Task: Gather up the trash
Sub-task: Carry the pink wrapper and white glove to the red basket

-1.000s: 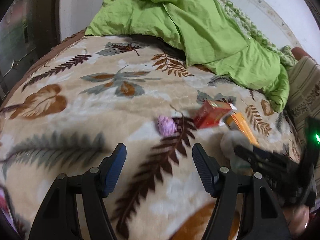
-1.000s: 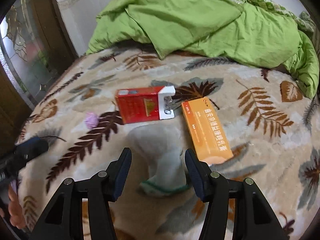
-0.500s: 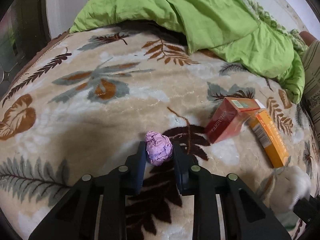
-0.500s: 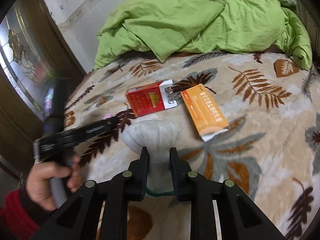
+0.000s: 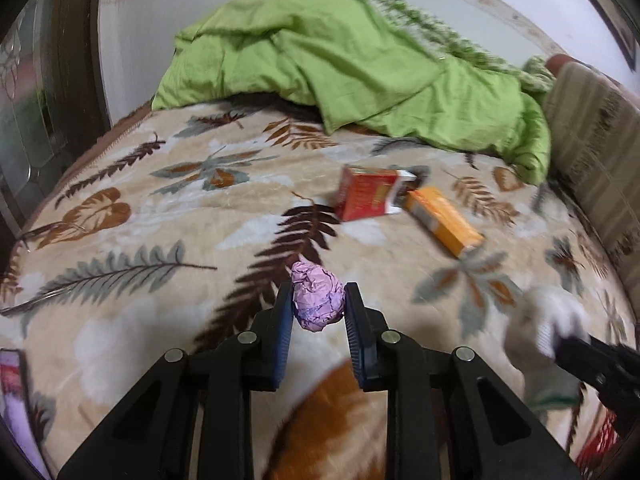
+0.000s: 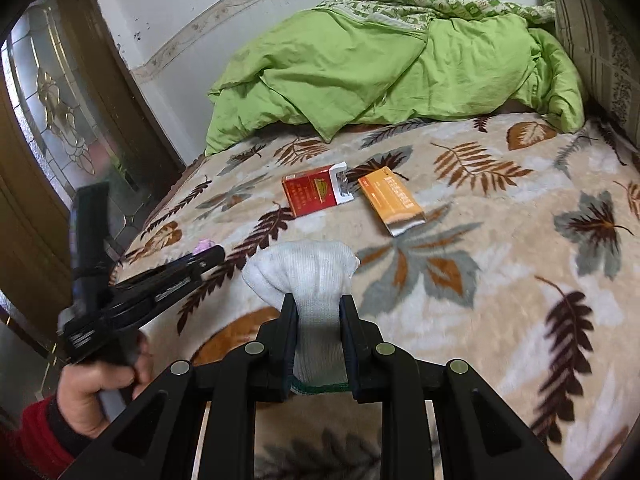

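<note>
On bed: leaf-print blanket point(image 6: 500, 312) covers surface; green duvet point(image 6: 384, 68) bunched at far end against white wall. Wood door with patterned glass point(image 6: 52, 120) at left. Red packet point(image 6: 312, 194) and orange box point(image 6: 390, 202) lie side by side mid-blanket. Left claw point(image 5: 319, 306) clenched on pink paper wad point(image 5: 318, 298). Right claw point(image 6: 319, 316) clenched on white glove point(image 6: 304, 268); glove cuff partly hidden behind fingers. Left-view edges motion-blurred; box text unreadable.
</note>
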Action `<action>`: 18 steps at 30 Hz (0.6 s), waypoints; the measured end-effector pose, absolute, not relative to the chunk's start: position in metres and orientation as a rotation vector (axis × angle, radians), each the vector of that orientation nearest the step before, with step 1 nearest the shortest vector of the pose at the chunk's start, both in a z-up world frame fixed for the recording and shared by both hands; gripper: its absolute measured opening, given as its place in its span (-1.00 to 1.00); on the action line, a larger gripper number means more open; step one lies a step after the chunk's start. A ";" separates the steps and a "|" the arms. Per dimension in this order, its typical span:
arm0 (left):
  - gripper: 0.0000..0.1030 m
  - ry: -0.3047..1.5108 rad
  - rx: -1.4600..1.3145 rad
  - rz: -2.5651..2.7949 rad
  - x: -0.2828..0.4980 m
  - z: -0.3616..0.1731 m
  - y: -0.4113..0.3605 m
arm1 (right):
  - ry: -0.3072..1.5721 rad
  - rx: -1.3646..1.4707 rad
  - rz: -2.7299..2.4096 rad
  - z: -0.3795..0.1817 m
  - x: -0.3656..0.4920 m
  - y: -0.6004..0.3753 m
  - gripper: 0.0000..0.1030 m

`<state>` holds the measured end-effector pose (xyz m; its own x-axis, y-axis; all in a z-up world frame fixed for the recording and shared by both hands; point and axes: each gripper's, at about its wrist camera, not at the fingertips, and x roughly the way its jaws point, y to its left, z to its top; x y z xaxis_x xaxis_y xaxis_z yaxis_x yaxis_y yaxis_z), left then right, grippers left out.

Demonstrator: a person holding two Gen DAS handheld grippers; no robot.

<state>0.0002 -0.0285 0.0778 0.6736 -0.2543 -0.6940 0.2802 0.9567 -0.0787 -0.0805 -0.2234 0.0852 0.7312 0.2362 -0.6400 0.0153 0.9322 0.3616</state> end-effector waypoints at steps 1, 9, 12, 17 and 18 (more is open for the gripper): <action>-0.53 0.766 0.052 -0.303 -0.009 0.082 -0.030 | 0.745 0.358 0.123 0.086 -0.084 -0.223 -0.58; -0.53 0.714 0.109 -0.327 -0.052 0.100 -0.037 | 0.741 0.360 0.106 0.095 -0.114 -0.224 -0.58; -0.53 0.706 0.117 -0.336 -0.061 0.103 -0.038 | 0.735 0.352 0.105 0.100 -0.124 -0.221 -0.58; -0.53 0.691 0.121 -0.350 -0.076 0.110 -0.041 | 0.727 0.348 0.108 0.106 -0.135 -0.218 -0.58; -0.53 0.687 0.125 -0.350 -0.078 0.112 -0.041 | 0.728 0.349 0.106 0.107 -0.136 -0.218 -0.58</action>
<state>-0.0780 -0.0413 0.1115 0.7177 -0.2753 -0.6397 0.3566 0.9343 -0.0020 -0.1364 -0.2177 0.1067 0.7441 0.2153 -0.6324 0.0250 0.9370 0.3484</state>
